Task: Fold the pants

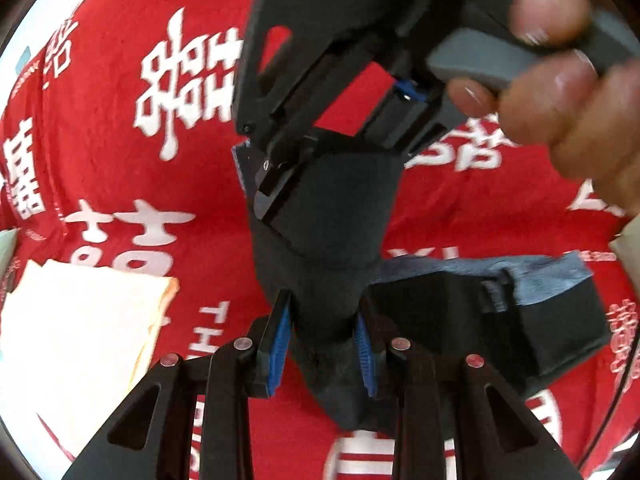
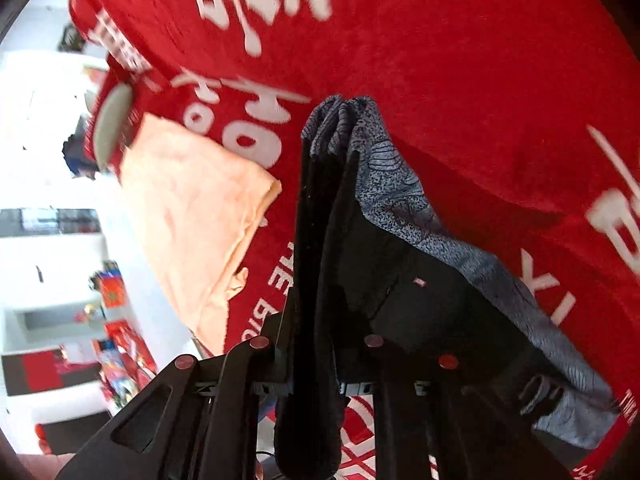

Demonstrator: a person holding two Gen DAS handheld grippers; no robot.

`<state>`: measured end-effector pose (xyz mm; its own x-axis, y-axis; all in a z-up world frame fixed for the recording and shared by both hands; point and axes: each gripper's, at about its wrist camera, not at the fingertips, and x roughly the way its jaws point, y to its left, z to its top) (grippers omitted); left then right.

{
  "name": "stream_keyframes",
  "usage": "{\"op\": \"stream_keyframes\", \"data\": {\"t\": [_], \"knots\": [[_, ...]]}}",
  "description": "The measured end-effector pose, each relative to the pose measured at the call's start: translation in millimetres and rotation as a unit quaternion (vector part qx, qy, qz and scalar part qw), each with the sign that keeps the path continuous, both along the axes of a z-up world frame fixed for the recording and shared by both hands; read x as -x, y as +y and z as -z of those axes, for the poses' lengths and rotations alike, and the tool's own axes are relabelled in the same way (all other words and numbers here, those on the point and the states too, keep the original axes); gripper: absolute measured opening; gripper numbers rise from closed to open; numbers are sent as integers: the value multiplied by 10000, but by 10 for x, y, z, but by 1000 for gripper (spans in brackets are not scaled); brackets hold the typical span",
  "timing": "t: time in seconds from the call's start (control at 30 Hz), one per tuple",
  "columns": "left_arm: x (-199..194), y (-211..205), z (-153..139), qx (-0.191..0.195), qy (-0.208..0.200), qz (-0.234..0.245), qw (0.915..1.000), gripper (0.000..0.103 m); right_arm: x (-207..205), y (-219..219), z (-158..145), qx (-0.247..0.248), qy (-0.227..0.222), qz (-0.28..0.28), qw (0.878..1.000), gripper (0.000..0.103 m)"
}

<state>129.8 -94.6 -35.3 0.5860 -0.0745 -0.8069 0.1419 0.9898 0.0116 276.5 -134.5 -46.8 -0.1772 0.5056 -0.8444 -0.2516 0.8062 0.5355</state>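
Gripping one bunched end, the left gripper [image 1: 322,344] clamps the dark pants [image 1: 328,240] above the red cloth [image 1: 120,168]; the right gripper [image 1: 280,176] pinches the other, likely to double them over.

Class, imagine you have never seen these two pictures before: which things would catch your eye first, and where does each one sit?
First comes the bright red cloth with white characters, which fills the background of both views. Next are the dark pants at the centre, bunched between the left gripper at the bottom and the right gripper above, which a hand at the top right holds. A pale peach cloth lies folded at the left.
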Motion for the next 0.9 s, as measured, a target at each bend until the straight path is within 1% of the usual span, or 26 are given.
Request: {"op": "stream_keyframes", "data": {"t": [0.1, 0.2, 0.23, 0.33, 0.43, 0.6, 0.63, 0.77, 0.9], "knots": [[35, -137, -117, 405, 84, 160, 9990, 32, 55, -370, -174, -208, -103, 299, 9993, 16], [57, -287, -198, 1003, 336, 278, 9940, 32, 207, -761, -290, -369, -209, 635, 9971, 16], [76, -369, -212, 1101, 404, 343, 9925, 32, 263, -906, -322, -414, -233, 759, 9960, 16], [179, -686, -258, 1040, 404, 668, 9915, 32, 424, -1340, -391, -543, -252, 1135, 9917, 16], [295, -981, -298, 1031, 454, 971, 9889, 32, 574, -1719, -460, -672, -295, 1392, 9875, 16], [453, -1462, -341, 847, 470, 1467, 9844, 32, 945, -2415, -499, -1008, -427, 1878, 9761, 16], [477, -1550, -341, 810, 484, 1555, 9833, 32, 990, -2485, -475, -1050, -439, 1953, 9741, 16], [550, -1933, -285, 644, 587, 1933, 9773, 32, 1232, -3011, -367, -1223, -434, 2403, 9620, 16], [601, -2285, -149, 459, 766, 2175, 9720, 32, 1349, -3320, -194, -1158, -424, 2611, 9574, 16]]}}
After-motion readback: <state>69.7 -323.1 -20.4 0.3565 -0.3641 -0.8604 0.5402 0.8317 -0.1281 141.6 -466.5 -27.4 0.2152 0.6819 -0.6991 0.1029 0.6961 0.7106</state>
